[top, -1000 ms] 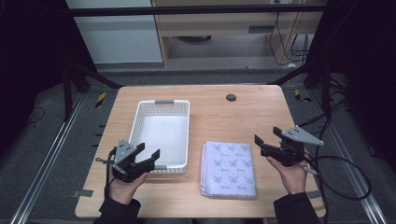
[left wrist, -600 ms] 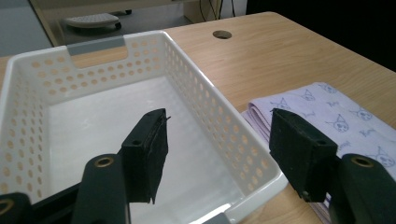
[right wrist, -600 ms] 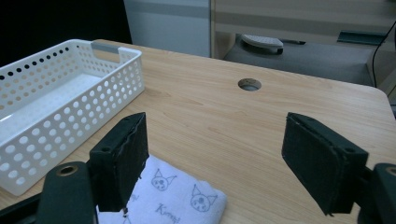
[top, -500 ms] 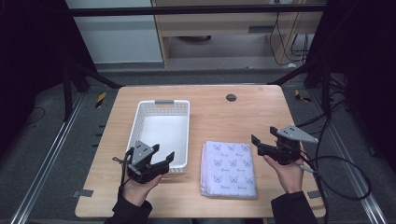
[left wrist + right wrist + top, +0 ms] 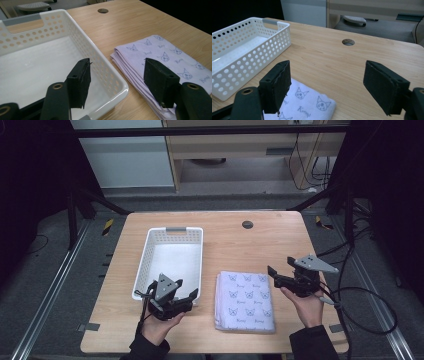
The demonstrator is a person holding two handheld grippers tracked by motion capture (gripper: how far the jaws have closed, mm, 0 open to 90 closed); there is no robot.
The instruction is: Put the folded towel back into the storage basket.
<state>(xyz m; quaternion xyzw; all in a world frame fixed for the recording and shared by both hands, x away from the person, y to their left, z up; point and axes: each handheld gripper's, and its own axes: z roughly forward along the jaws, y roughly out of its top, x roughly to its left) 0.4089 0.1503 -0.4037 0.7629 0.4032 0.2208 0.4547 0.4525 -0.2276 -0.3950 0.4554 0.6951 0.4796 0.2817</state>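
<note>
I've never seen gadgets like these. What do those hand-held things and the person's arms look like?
Each claw, left and right, is black, with two flat, block-shaped padded jaws and a grey three-cornered plate on top. A black cable trails from the right one. The person wears dark sleeves.

- The basket (image 5: 172,262) stands on the left half of the desk (image 5: 250,250), its long side running from the near edge toward the far edge.
- The folded towel (image 5: 244,300) lies on the desk just right of the basket, near the front edge, apart from it by a narrow strip of desk.
- A round hole (image 5: 247,224) sits in the desk toward its far edge, behind the towel.
- The left tongs (image 5: 186,297) hang over the basket's near right corner, between basket and towel.
- The right tongs (image 5: 274,274) are at the towel's far right corner, probably just above it.
- The basket seems to hold nothing.
</note>
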